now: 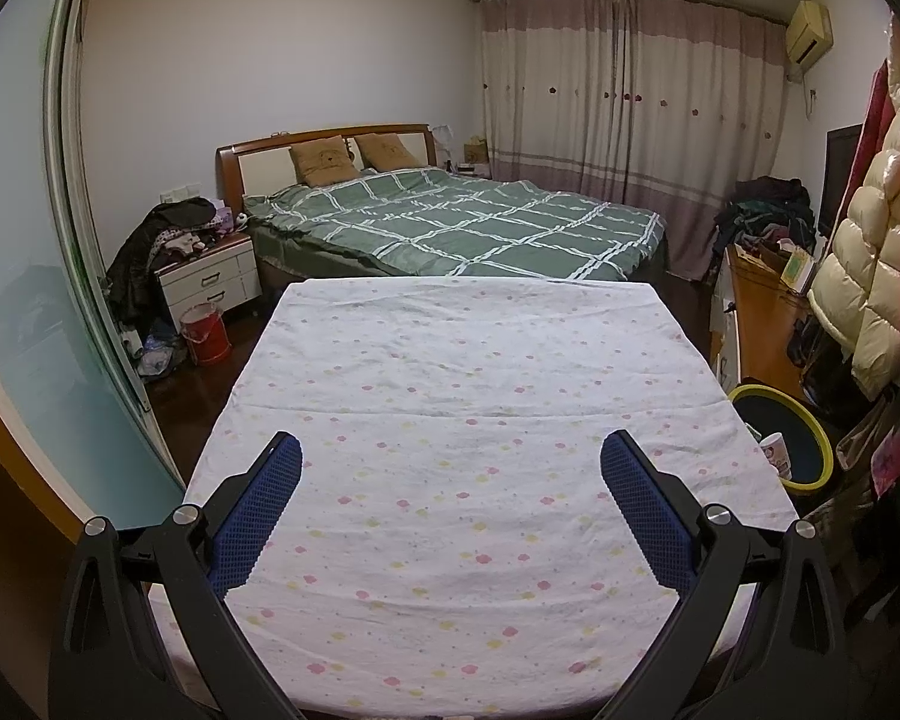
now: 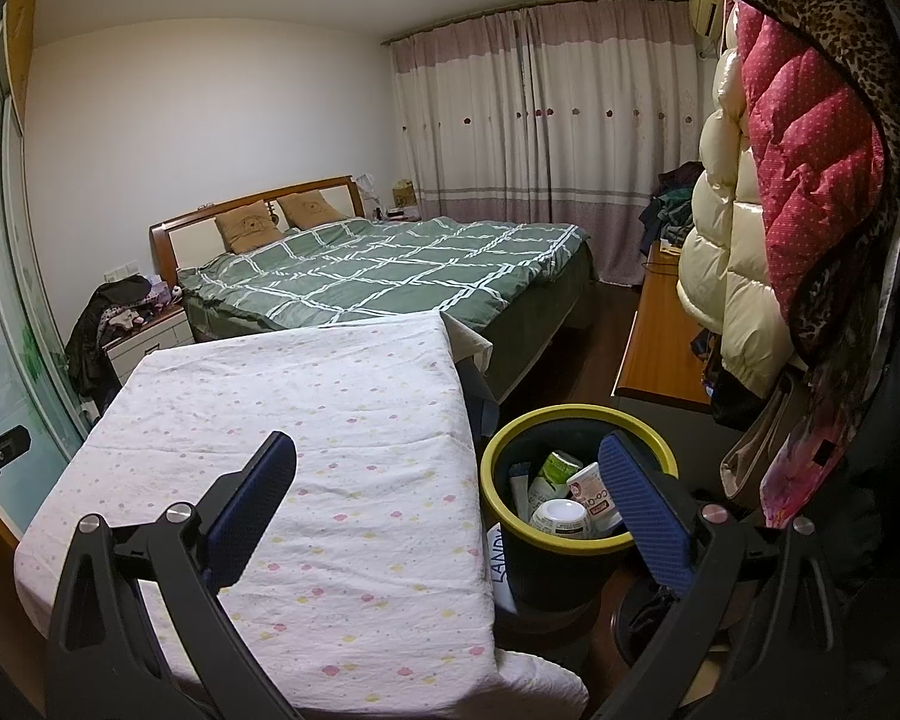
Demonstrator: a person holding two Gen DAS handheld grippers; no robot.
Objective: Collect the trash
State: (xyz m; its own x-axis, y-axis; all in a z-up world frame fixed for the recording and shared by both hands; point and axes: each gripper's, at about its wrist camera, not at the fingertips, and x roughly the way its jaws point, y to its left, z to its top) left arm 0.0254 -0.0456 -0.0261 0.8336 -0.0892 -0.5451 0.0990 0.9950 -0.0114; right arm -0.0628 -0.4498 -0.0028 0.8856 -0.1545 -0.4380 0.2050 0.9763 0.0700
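Stretching ahead of both tools is a table covered in a white flowered cloth [image 1: 450,420], wrinkled a little and showing nothing on top of it. Beyond its far edge a bed with a green checked quilt [image 1: 450,222] is filling the middle of the room, with closed curtains [image 1: 624,90] hanging behind it and a cluttered nightstand [image 1: 210,276] and a red bucket [image 1: 205,333] sitting off to the left of the left gripper [image 1: 450,474].

That gripper is hovering over the near part of the cloth with its blue-padded fingers [image 1: 258,510] spread wide and gripping nothing. The right gripper [image 2: 450,480] is likewise gaping wide and carrying nothing; its left finger is lying over the cloth's right edge, while its right finger is lying across the view of a dark trash bin with a yellow rim [image 2: 498,450]. The bin is standing on the floor just beside the table's right edge, and the trash is lying inside it: paper cups [image 2: 561,519] and cartons, one green [image 2: 555,468].

To the right of the bin, hanging coats [image 2: 810,180] and a wooden cabinet [image 2: 660,348] are crowding in, leaving only a narrow strip of dark floor running toward the bed. In the left wrist view the floor to the left of the table is lying open up to a glass sliding door [image 1: 30,300].
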